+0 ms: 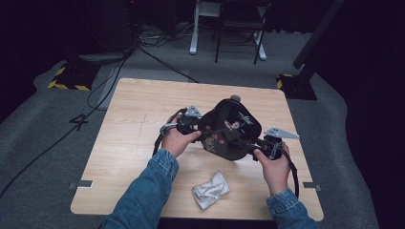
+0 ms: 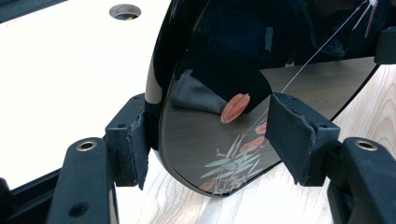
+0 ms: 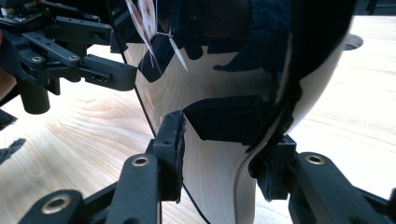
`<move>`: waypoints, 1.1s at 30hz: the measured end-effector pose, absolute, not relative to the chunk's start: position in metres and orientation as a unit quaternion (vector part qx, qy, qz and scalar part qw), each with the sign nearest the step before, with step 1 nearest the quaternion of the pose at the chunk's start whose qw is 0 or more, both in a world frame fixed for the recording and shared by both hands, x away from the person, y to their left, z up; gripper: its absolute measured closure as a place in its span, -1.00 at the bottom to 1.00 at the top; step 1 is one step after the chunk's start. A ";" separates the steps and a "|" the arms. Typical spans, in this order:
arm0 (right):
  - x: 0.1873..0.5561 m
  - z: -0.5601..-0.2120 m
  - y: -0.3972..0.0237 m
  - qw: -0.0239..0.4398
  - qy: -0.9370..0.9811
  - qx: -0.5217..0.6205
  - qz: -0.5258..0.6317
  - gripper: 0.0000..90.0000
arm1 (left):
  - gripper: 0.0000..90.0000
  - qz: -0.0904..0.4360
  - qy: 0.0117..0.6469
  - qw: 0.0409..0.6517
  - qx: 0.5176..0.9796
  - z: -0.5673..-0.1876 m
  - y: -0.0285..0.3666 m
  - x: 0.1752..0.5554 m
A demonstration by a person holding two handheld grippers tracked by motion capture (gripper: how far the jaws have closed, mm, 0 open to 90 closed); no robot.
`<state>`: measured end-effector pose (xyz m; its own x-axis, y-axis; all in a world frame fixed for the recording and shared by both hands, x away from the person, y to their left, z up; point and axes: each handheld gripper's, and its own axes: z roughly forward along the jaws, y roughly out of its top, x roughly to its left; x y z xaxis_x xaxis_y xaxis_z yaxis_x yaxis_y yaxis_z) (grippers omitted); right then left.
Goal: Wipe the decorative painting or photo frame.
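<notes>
1. The black lacquered tray (image 1: 232,130) is tipped up over mid-table, between my grippers.
2. My left gripper (image 2: 212,140) straddles its rim, one pad touching, not clamped; the right gripper (image 3: 219,154) likewise stands loose around the opposite rim.
3. Stiff, glossy, slippery (scratches easily): grip only the rim.
</notes>
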<state>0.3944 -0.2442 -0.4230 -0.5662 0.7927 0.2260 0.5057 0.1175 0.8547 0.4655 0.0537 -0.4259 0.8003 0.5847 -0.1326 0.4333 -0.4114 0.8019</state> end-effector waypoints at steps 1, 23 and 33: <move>0.395 -0.423 -0.244 0.144 0.734 0.443 0.495 0.31 | -0.24 0.084 0.305 0.449 0.836 -0.426 0.054 0.465; 0.414 -0.404 -0.211 0.141 0.776 0.366 0.493 0.26 | -0.20 0.121 0.373 0.425 0.816 -0.414 0.091 0.436; 0.428 -0.407 -0.184 0.114 0.795 0.324 0.500 0.23 | -0.13 0.140 0.415 0.407 0.802 -0.416 0.119 0.416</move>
<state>0.4280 -0.1839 -0.4069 -0.7645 0.6286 0.1426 0.4009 0.2904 0.8689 0.4158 0.1192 -0.4160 0.6171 0.7786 -0.1138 0.5508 -0.3241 0.7691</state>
